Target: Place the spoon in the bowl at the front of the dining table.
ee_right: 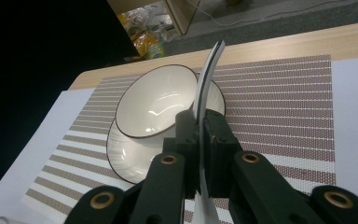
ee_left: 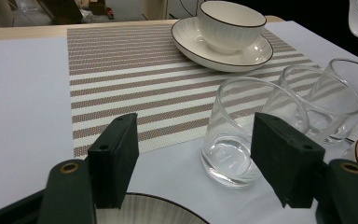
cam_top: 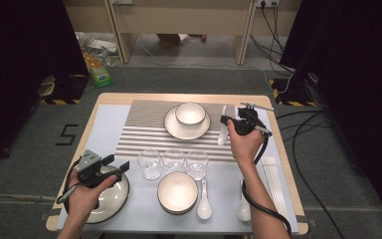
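Observation:
My right gripper (cam_top: 227, 121) is shut on a white spoon (cam_top: 223, 132), held over the right edge of the striped placemat (cam_top: 144, 129). In the right gripper view the jaws (ee_right: 198, 123) pinch the spoon (ee_right: 209, 70) edge-on, with the white bowl (ee_right: 156, 102) on its saucer just beyond. My left gripper (cam_top: 117, 163) stands open above the dark-rimmed plate (cam_top: 114, 196) at the front left. In the left gripper view its jaws (ee_left: 191, 140) have nothing between them, and a clear glass (ee_left: 233, 135) stands a little ahead.
Three glasses (cam_top: 174, 160) stand in a row at the placemat's near edge. A second bowl (cam_top: 177, 191) sits at the front centre, with two more white spoons (cam_top: 204, 204) (cam_top: 243, 209) to its right. Chopsticks (cam_top: 273, 179) lie along the right edge.

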